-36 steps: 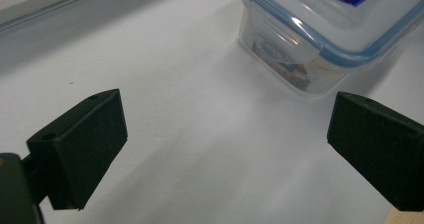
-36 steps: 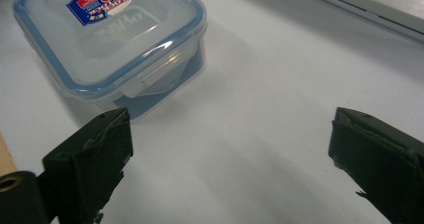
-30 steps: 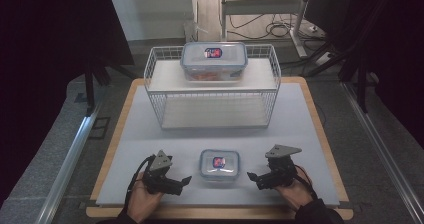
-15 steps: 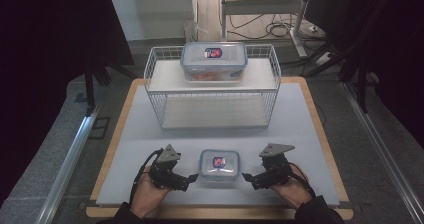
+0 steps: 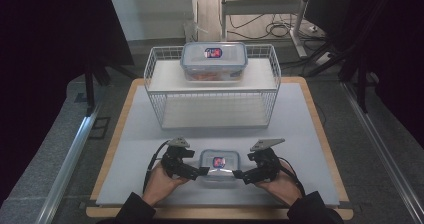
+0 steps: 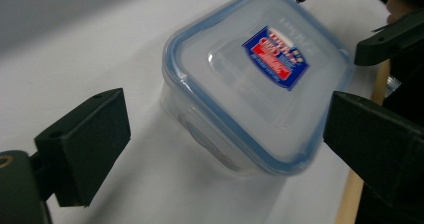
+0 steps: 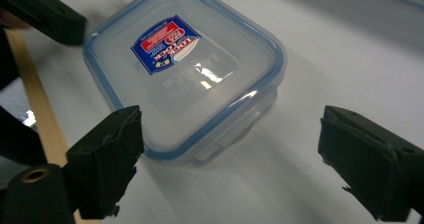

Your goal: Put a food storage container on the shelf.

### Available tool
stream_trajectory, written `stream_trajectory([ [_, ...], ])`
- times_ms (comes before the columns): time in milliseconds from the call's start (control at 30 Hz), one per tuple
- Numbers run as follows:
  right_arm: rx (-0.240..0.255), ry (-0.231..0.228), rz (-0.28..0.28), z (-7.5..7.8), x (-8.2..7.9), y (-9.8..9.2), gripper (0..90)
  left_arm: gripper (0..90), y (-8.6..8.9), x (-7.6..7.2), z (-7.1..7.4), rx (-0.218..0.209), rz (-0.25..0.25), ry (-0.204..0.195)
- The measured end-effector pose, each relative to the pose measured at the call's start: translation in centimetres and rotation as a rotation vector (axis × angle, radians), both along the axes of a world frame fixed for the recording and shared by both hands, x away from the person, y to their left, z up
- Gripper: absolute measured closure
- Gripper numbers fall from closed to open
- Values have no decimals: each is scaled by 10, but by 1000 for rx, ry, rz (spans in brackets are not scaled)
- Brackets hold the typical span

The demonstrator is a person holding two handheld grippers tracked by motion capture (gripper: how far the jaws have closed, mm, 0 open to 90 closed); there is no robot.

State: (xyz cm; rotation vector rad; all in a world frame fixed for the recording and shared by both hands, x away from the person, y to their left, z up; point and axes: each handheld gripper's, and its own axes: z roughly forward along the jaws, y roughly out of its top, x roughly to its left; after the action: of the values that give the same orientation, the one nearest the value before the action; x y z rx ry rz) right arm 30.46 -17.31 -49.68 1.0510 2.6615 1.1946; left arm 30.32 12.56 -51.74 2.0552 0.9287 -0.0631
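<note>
The small lidded container [image 5: 218, 166] by the table's near edge looks light, stiff and slick, best pinched at its side latches by the wide-open, empty left gripper [image 5: 201, 171] and the right gripper [image 5: 239, 174], whose empty jaws have just been closing slightly.

A pale table [image 5: 310, 129] carries a white wire rack [image 5: 212, 101] and a small clear lidded container [image 5: 218, 166].

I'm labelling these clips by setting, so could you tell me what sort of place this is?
Probably a lab or recording workspace, not a kitchen: a board-topped table staged with a white wire rack and lidded food containers, a metal stand with loose cables behind.
</note>
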Motion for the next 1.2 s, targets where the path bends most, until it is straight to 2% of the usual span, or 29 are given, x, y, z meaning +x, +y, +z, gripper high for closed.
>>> stream_trajectory([
  [100,39,54,2,-4,6,2,154,118,0,3,-6,-42,-26,42],
  [200,67,100,5,-8,10,4,187,171,0,5,-11,-104,-45,94],
  [233,75,117,8,-9,11,4,202,200,-1,5,-11,-107,-40,103],
  [300,105,158,21,-11,13,5,242,215,0,4,-11,-116,-39,108],
  [367,120,192,23,-14,15,5,229,255,3,2,-11,-125,-35,110],
  [433,132,225,21,-15,16,3,256,283,5,0,-11,-133,-34,116],
  [533,147,266,22,-16,15,-1,311,325,8,-6,-10,-133,-25,103],
  [667,184,275,15,-14,11,-7,425,429,16,-13,-9,-167,-15,103],
  [833,242,282,2,-13,9,-12,520,550,25,-21,-11,-245,8,123],
  [1000,261,286,5,-13,6,-15,544,558,26,-26,-16,-279,17,140],
  [1200,296,301,-1,-16,3,-19,569,553,26,-26,-18,-289,28,137],
])
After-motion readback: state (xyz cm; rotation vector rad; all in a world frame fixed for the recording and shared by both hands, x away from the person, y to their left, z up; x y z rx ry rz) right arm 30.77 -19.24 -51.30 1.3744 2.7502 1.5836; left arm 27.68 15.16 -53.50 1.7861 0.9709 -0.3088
